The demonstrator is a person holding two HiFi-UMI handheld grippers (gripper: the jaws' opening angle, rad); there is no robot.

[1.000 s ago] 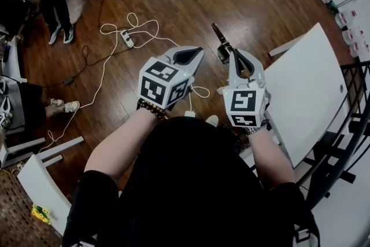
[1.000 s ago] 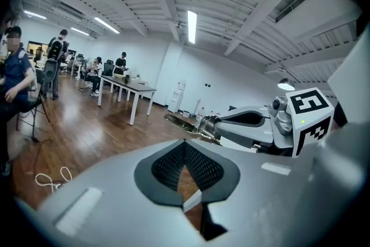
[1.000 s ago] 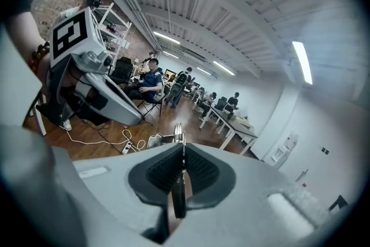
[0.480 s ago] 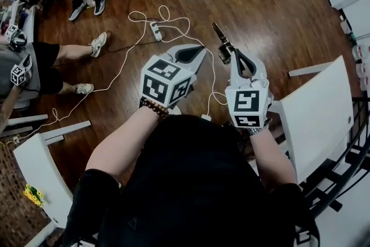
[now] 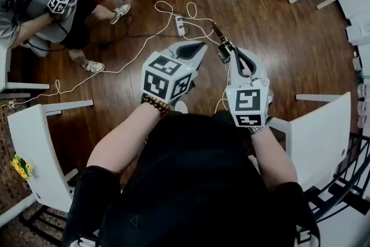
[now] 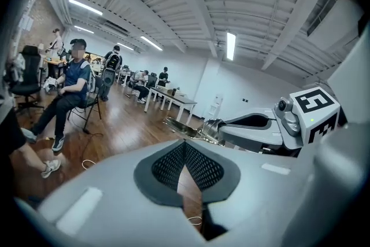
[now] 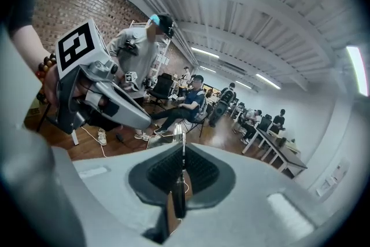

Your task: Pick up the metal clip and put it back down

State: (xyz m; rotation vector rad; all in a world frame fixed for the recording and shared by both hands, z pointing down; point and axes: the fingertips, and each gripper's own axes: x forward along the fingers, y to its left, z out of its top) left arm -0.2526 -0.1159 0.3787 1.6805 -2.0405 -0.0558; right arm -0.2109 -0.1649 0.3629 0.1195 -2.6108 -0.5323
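The right gripper (image 5: 234, 56) is clamped on the metal clip (image 5: 221, 39) and held in the air in front of the person's chest, well above the wooden floor (image 5: 272, 26). The clip pokes forward and slightly to the left past the jaw tips, and in the right gripper view it shows edge-on as a thin strip pinched between the two dark ribbed pads (image 7: 199, 173). The left gripper (image 5: 195, 50) sits just beside the right one and about level with it, its jaws pressed together at the tips with nothing between them (only floor shows through the gap lower down). The clip looks brassy or dull silver, though the wide-angle blur makes the finish hard to call. On the floor beyond both grippers lies a white power strip (image 5: 179, 23) with a looping white cable (image 5: 133, 55). A white table (image 5: 29, 142) stands at the left and a second white table (image 5: 321, 136) at the right. Another person (image 5: 34, 3) at the upper left also carries grippers with marker cubes
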